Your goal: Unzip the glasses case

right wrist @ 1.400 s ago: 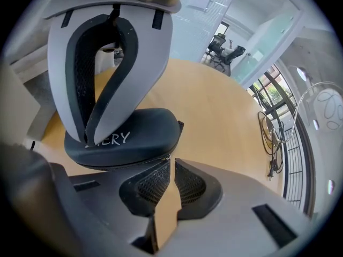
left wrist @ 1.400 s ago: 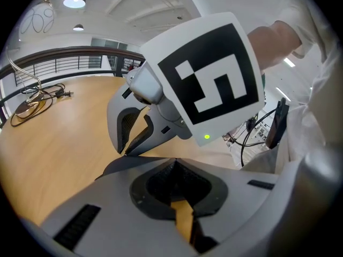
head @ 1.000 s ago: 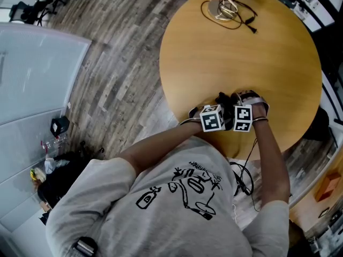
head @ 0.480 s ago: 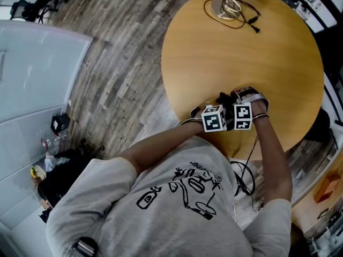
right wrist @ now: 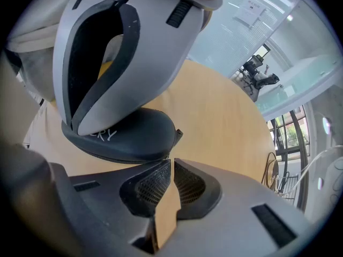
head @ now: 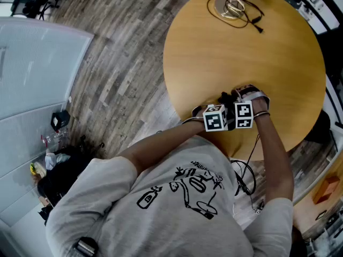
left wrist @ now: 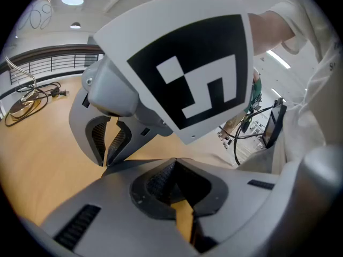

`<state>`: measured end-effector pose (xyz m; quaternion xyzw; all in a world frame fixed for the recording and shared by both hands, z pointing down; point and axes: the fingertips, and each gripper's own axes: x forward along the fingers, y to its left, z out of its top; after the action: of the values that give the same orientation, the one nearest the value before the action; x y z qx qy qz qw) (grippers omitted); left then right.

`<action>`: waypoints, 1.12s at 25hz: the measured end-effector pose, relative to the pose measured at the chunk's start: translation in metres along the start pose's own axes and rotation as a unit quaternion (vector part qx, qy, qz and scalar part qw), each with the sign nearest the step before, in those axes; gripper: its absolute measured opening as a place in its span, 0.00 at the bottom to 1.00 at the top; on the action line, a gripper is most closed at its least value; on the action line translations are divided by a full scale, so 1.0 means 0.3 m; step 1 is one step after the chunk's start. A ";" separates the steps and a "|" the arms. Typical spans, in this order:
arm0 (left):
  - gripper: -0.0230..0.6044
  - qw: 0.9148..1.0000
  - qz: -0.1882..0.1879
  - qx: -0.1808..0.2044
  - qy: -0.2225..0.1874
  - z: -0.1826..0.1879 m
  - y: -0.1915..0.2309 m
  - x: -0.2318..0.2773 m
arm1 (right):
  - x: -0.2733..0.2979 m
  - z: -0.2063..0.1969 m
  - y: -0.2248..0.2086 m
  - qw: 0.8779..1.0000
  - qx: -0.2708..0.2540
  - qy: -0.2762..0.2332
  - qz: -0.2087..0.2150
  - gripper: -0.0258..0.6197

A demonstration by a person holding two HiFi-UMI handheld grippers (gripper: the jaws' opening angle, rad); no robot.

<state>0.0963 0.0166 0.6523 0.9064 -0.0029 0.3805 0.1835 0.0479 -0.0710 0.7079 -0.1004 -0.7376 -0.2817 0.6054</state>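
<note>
Glasses case [right wrist: 128, 138]: one, dark, on the desk [head: 268, 52] close to its near edge. In the head view it is almost wholly hidden under the two grippers.

Right gripper [right wrist: 170, 164]: fingers shut to a slit, tips at the case's zip end. Can't tell whether they pinch the pull.

Left gripper [left wrist: 174, 164]: fingers meet at the tips, set down over the case.

Open desk runs beyond to one cable coil [head: 233, 8] at the far edge.

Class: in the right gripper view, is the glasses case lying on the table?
Yes, the dark glasses case rests flat on the wooden table.
</note>
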 end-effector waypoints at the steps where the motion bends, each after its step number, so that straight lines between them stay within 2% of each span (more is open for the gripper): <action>1: 0.05 1.000 -0.001 0.000 0.000 -0.001 0.000 0.000 | 0.002 0.001 -0.001 1.000 0.004 -0.001 -0.002 0.09; 4: 0.05 1.000 -0.005 -0.005 -0.003 -0.002 0.000 -0.003 | 0.007 -0.001 -0.012 0.999 0.037 -0.003 -0.015 0.08; 7: 0.05 1.000 -0.010 -0.019 -0.010 -0.004 -0.002 -0.009 | 0.002 -0.019 -0.017 0.993 0.115 -0.008 -0.031 0.09; 9: 0.05 0.999 -0.009 -0.030 -0.016 -0.010 0.001 -0.013 | -0.020 -0.041 -0.028 0.980 0.190 -0.013 -0.048 0.09; 11: 0.05 0.999 -0.008 -0.036 -0.017 -0.020 0.002 -0.015 | -0.061 -0.068 -0.037 0.957 0.282 -0.025 -0.067 0.09; 13: 0.05 0.999 -0.008 -0.037 -0.013 -0.028 -0.002 -0.021 | -0.126 -0.090 -0.043 0.919 0.381 -0.054 -0.088 0.09; 16: 0.05 0.999 -0.014 -0.046 -0.010 -0.031 -0.015 -0.048 | -0.243 -0.113 -0.044 0.842 0.515 -0.111 -0.118 0.09; 18: 0.05 0.998 -0.014 -0.054 -0.018 -0.020 -0.019 -0.076 | -0.320 -0.124 -0.039 0.791 0.579 -0.143 -0.138 0.09; 20: 0.05 0.998 -0.008 -0.058 -0.030 -0.004 -0.025 -0.103 | -0.396 -0.125 -0.027 0.746 0.624 -0.170 -0.157 0.09; 24: 0.05 0.996 -0.007 -0.068 -0.060 0.049 -0.045 -0.175 | -0.543 -0.093 -0.015 0.680 0.672 -0.221 -0.193 0.09; 28: 0.05 0.988 -0.019 -0.088 -0.123 0.163 -0.093 -0.285 | -0.711 -0.047 -0.017 0.615 0.703 -0.274 -0.230 0.09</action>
<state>0.0734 0.0149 0.5526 0.9264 -0.0415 0.2612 0.2680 0.1098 -0.0415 0.5054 0.4561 -0.8406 0.2336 0.1755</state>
